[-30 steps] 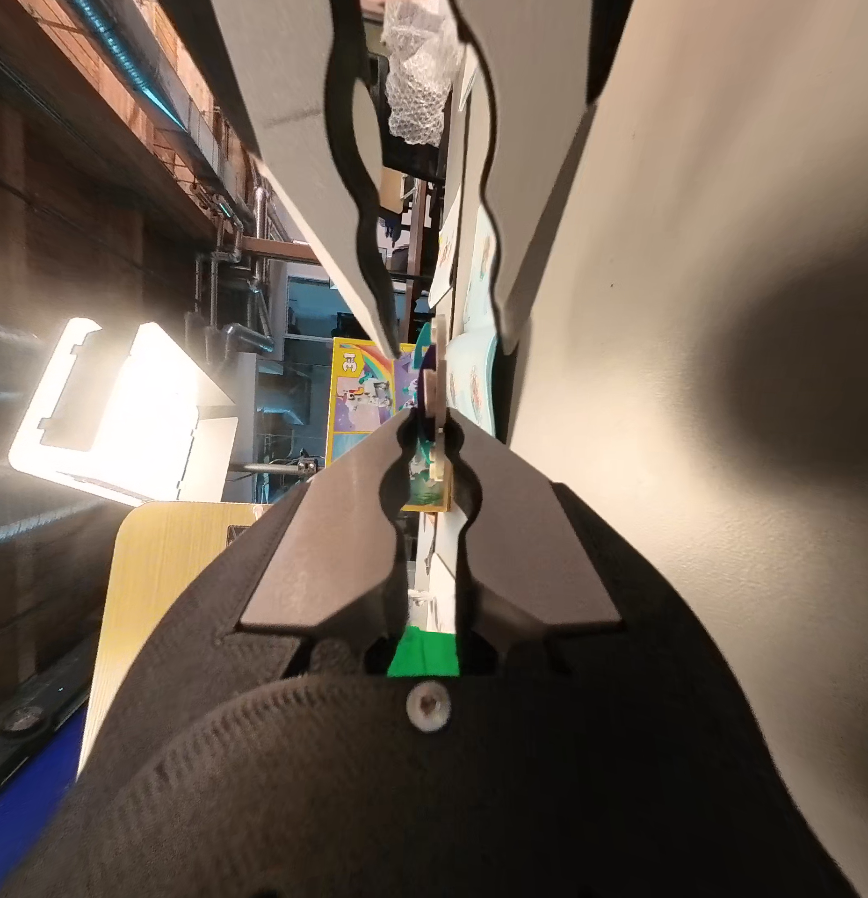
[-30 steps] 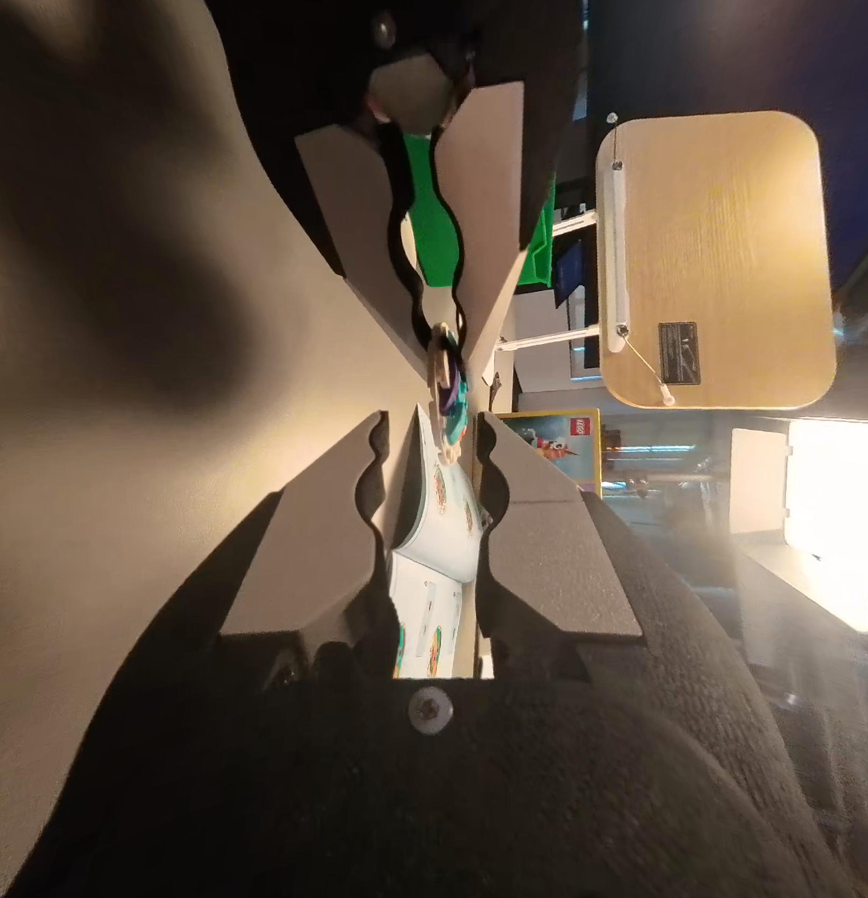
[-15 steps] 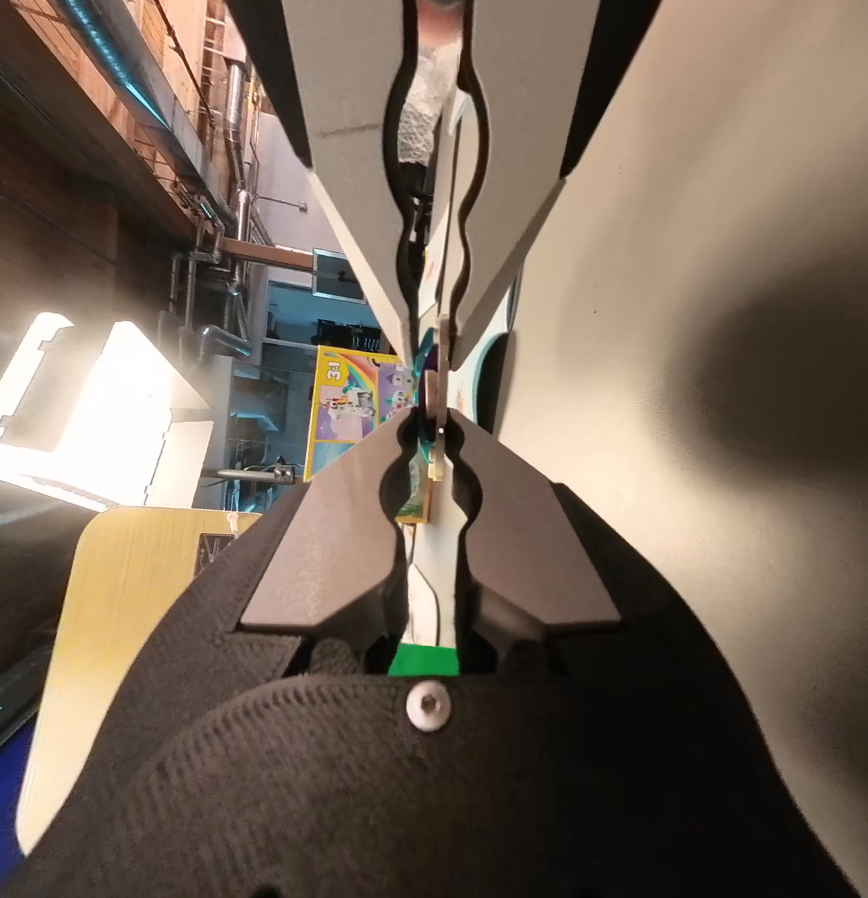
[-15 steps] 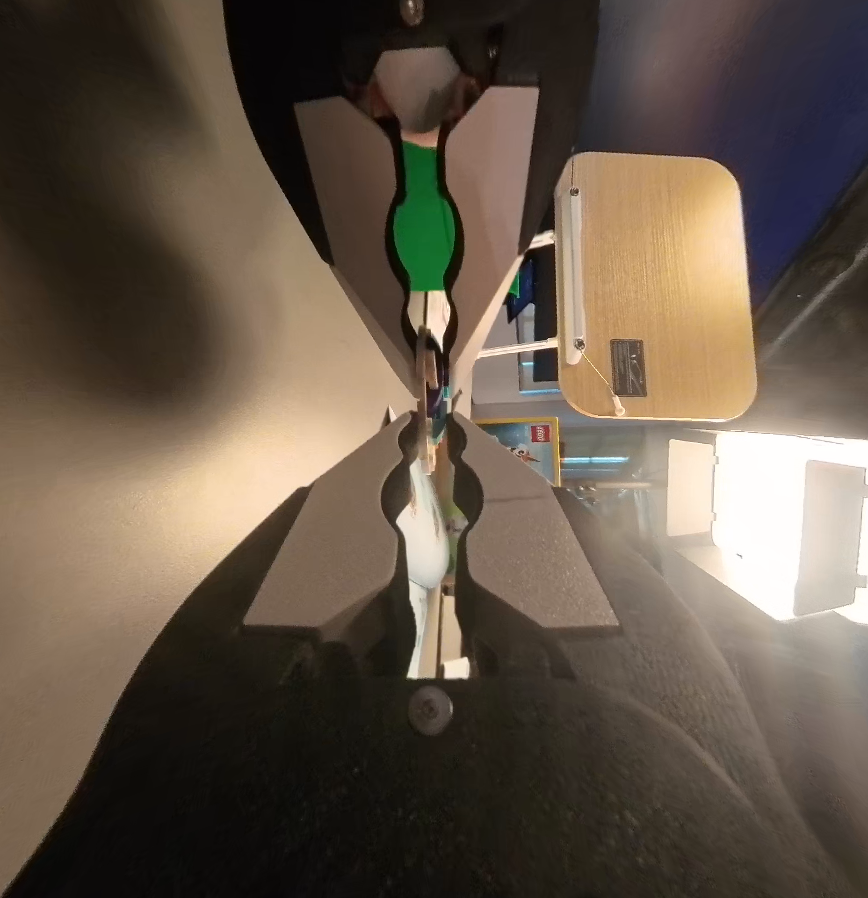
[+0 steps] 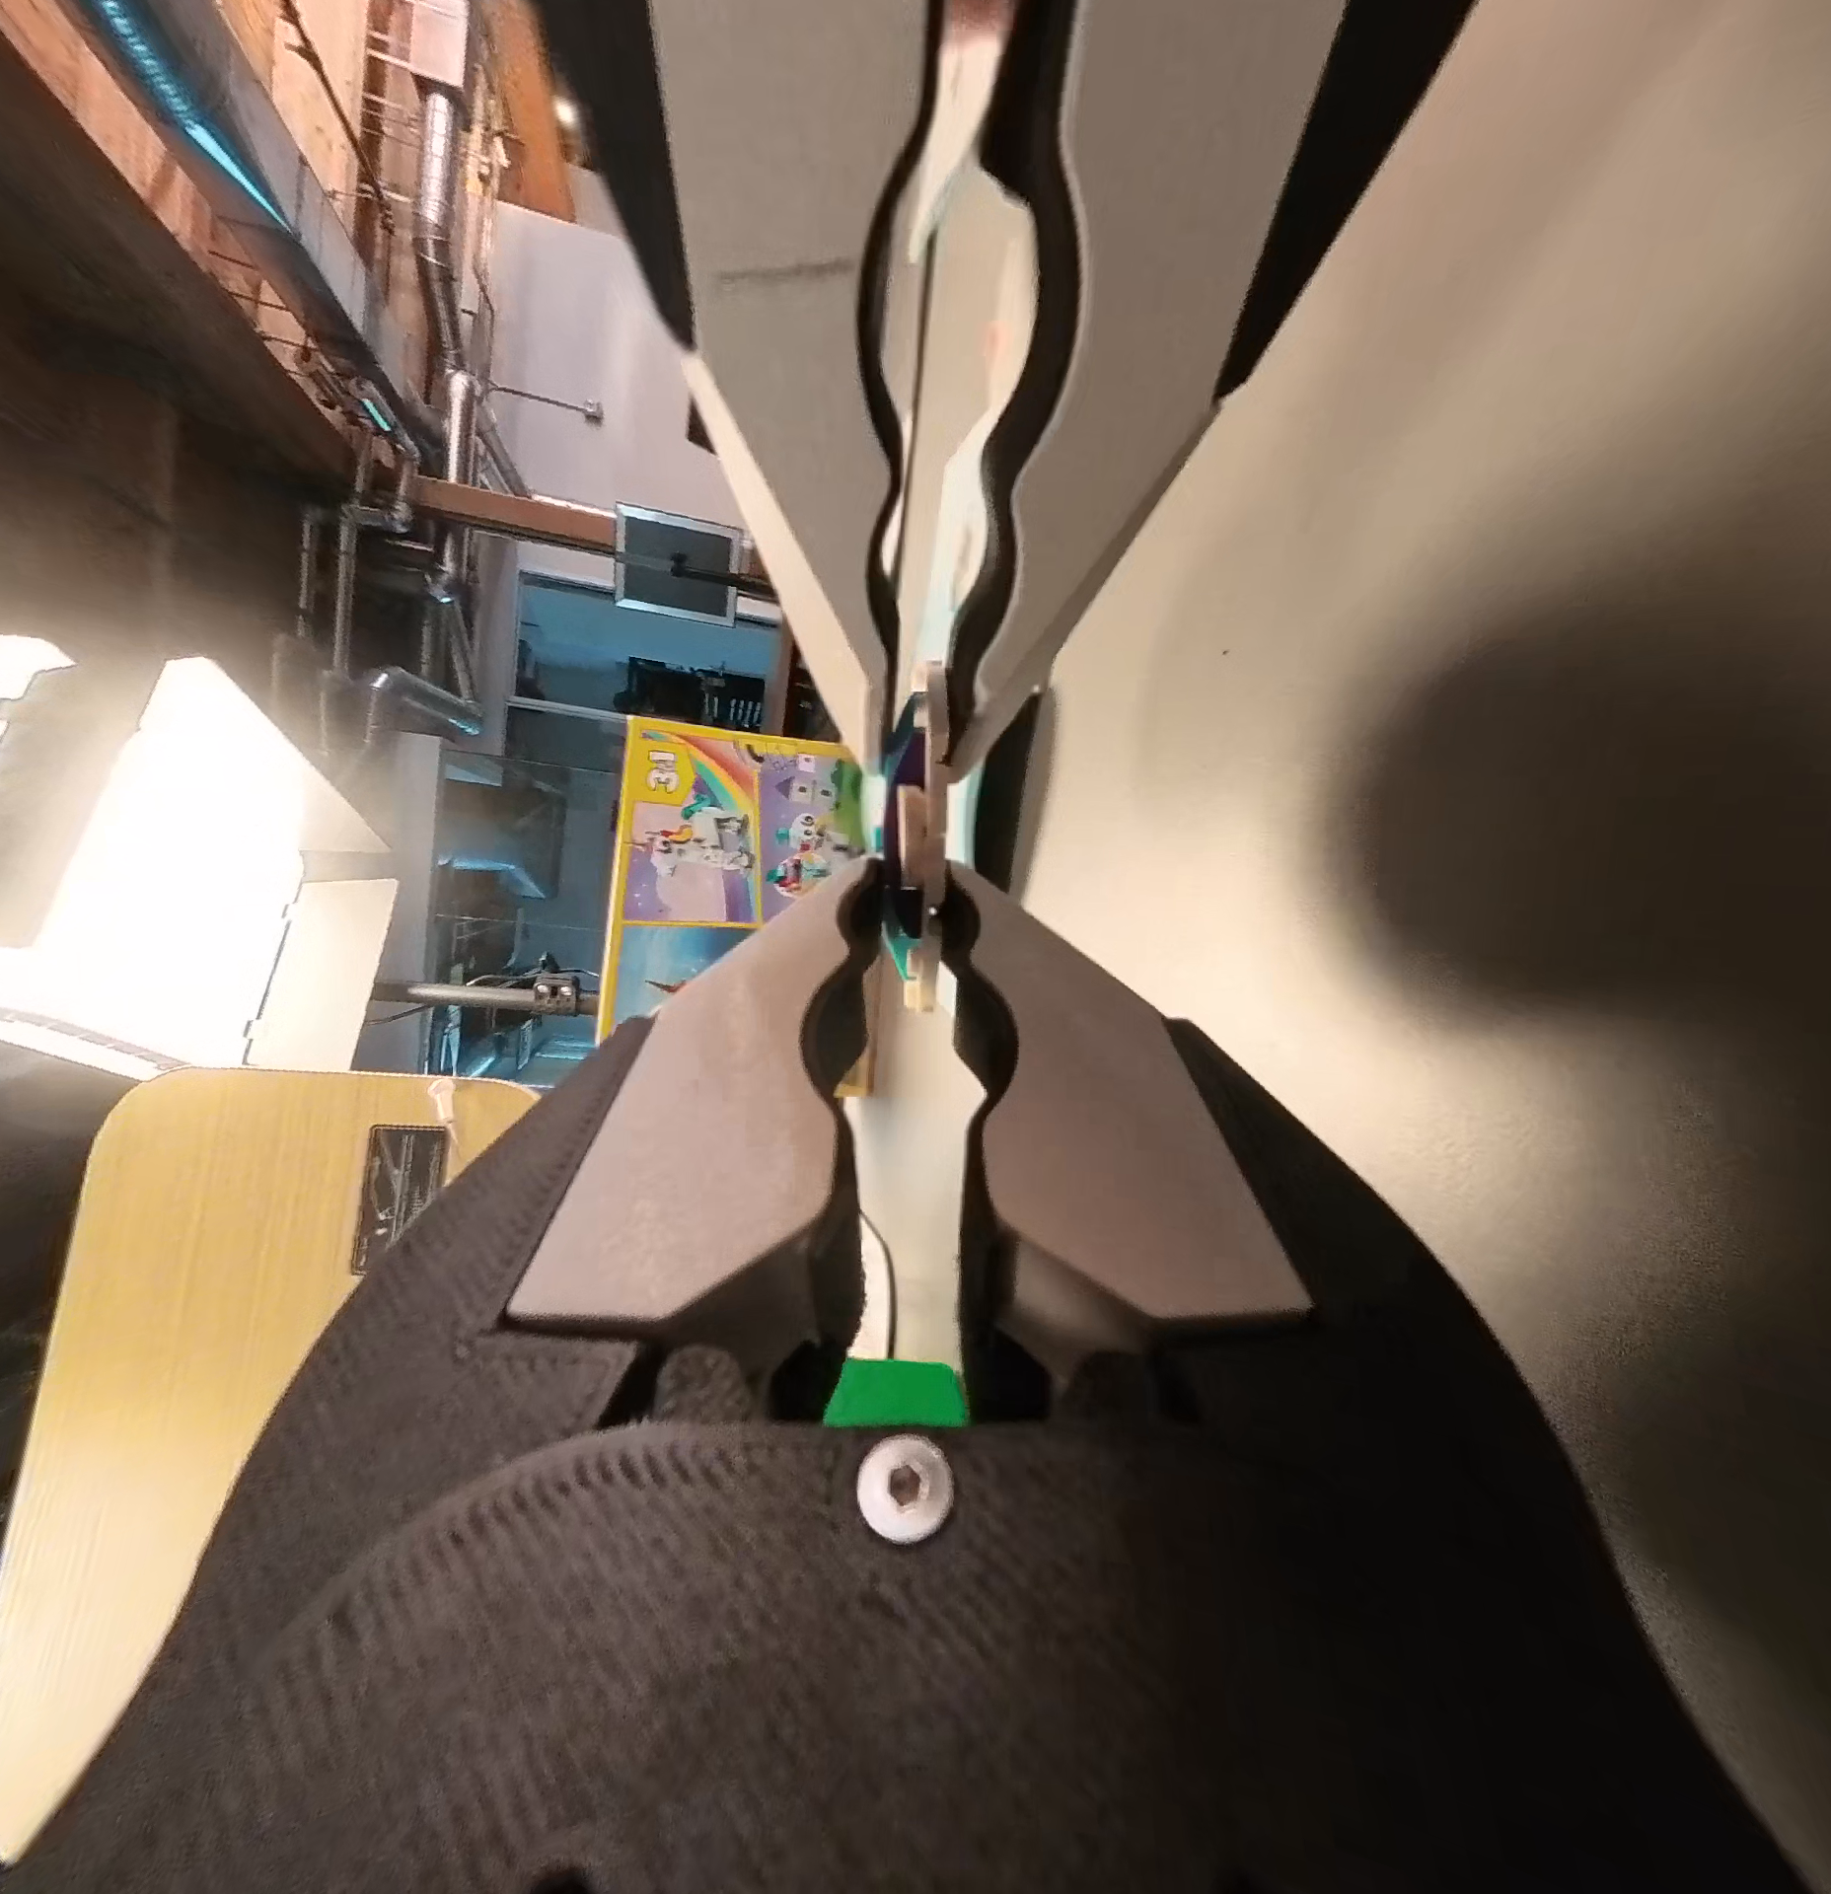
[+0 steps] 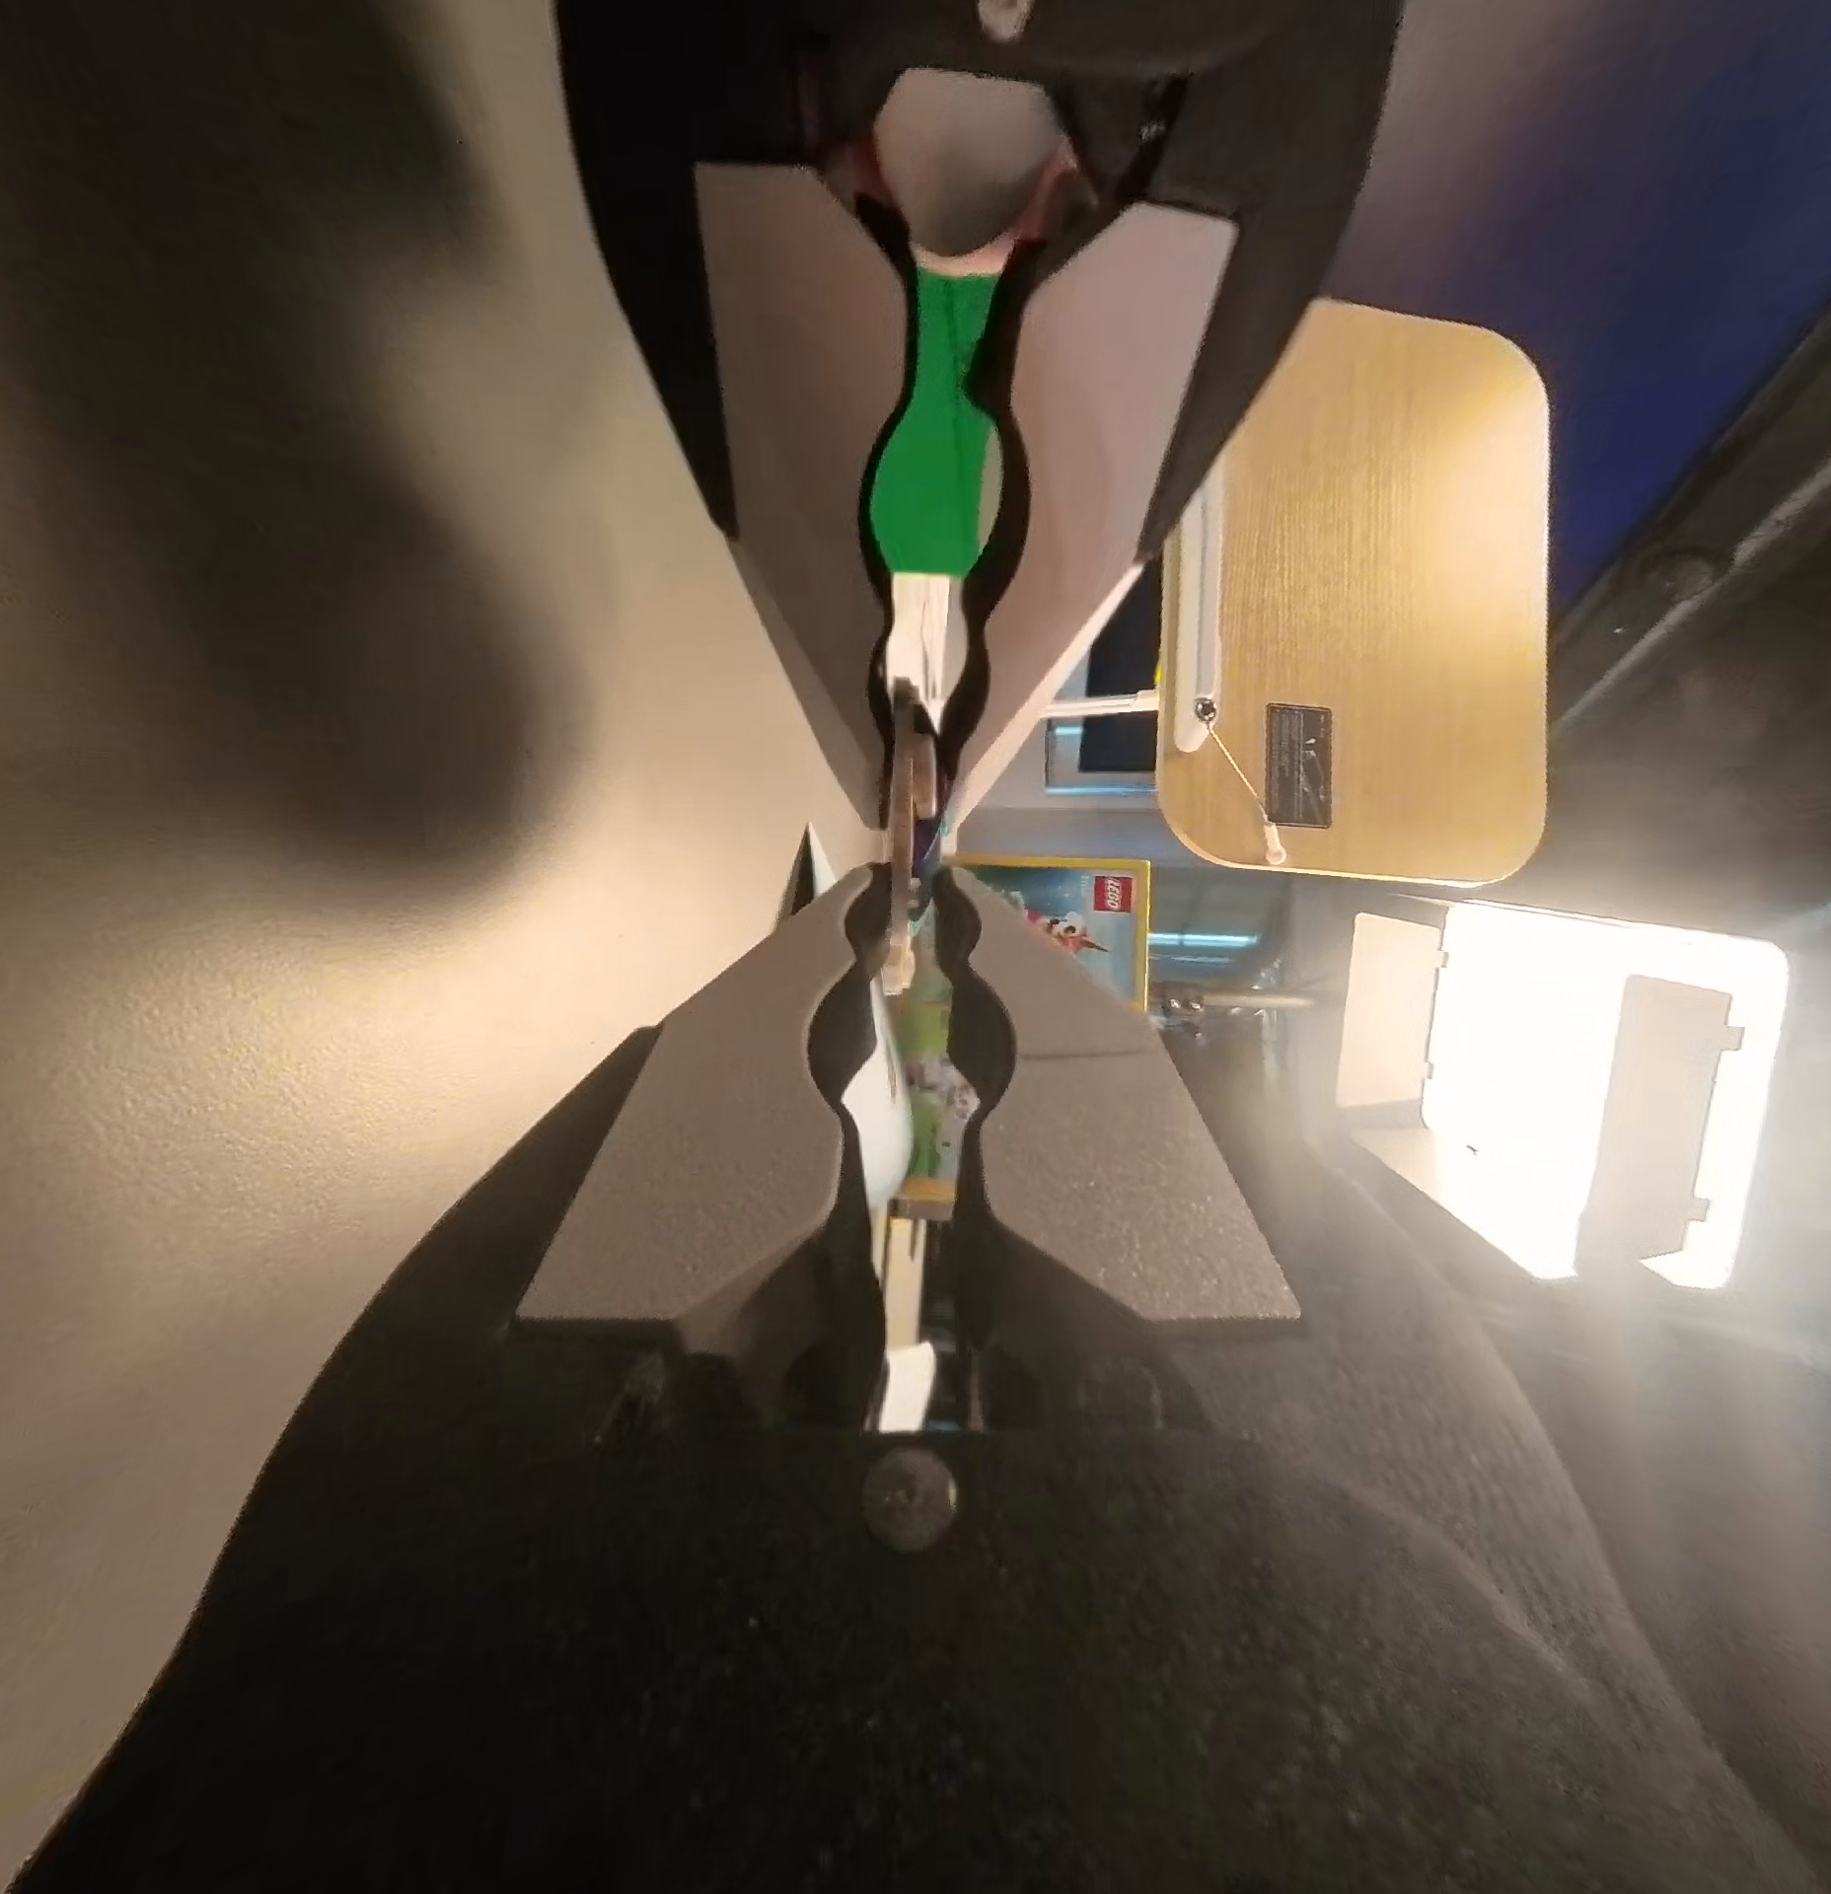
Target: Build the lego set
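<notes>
Both claws, left claw point(image 5: 906, 902) and right claw point(image 6: 906, 902), meet tip to tip, each clenched on the small lego assembly point(image 5: 920, 820) between them. Only the left view shows the unicorn-picture box point(image 5: 727, 820) beyond the tips.

A pale, matte worktop point(image 5: 1403, 512) fills one side of each view, with soft dark shadows lying across it. Beyond its edge, the left wrist view shows a brick wall point(image 5: 307, 133) carrying metal ducts and pipes point(image 5: 440, 256), with glazed partitions point(image 5: 573, 656) beneath. A very bright light panel point(image 5: 143, 820) glares beside them. A light wooden board point(image 6: 1373, 605) with rounded corners and a small dark plate stands near the panel, against a blue surface point(image 6: 1660, 205).
</notes>
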`<state>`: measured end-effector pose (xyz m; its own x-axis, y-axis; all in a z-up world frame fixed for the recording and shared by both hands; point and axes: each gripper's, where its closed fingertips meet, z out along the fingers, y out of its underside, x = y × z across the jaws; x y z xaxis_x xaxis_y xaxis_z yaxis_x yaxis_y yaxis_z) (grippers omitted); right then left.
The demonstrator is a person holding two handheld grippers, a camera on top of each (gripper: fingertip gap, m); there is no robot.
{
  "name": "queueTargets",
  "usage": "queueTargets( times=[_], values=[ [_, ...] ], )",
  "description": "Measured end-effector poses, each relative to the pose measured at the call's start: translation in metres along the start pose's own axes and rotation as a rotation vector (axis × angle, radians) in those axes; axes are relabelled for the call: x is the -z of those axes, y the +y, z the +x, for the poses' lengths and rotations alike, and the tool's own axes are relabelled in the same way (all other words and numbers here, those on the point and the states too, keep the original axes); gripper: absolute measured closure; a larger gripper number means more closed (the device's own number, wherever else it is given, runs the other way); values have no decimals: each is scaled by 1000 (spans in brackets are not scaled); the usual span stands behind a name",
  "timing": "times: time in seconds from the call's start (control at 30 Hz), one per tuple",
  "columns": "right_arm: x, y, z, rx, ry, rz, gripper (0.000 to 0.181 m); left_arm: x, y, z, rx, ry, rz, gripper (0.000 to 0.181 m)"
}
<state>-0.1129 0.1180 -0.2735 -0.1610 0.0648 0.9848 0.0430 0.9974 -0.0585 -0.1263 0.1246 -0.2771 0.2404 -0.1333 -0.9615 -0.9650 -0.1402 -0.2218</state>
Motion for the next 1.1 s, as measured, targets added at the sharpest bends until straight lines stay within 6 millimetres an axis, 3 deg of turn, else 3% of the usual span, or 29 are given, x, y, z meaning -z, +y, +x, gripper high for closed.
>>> queueTargets(
  times=[0.13, 0.23, 0.3, 0.6, 0.67, 0.8, 0.93, 1.03, 1.1],
  values=[
    [-3, 0, 2, -199, -27, 48, 174, -1, 3, 0, 57, 21, 2, 173],
    [-3, 4, 2, -324, -74, 74, 146, -1, 5, 0, 92, 34, 2, 173],
    [-3, 7, -1, -350, -100, 82, 142, -1, 6, 0, 108, 42, 3, 173],
    [-1, 1, -6, -189, -60, 121, 174, -1, 3, 11, 77, 92, 29, 172],
    [0, 2, -10, -202, -88, 130, 173, -1, 3, 13, 67, 98, 34, 173],
    [-1, 15, -13, -243, -113, 114, 150, 5, -6, 18, 36, 129, 107, 172],
    [1, 16, -11, -246, -102, 141, 156, 11, -18, 17, -2, 106, 173, 172],
    [3, 9, -14, -242, -115, 176, 158, 20, -32, 16, 53, 126, 284, 172],
    [8, 2, -14, -239, -119, 227, 168, 27, -40, 15, 100, 147, 350, 172]
  ],
)
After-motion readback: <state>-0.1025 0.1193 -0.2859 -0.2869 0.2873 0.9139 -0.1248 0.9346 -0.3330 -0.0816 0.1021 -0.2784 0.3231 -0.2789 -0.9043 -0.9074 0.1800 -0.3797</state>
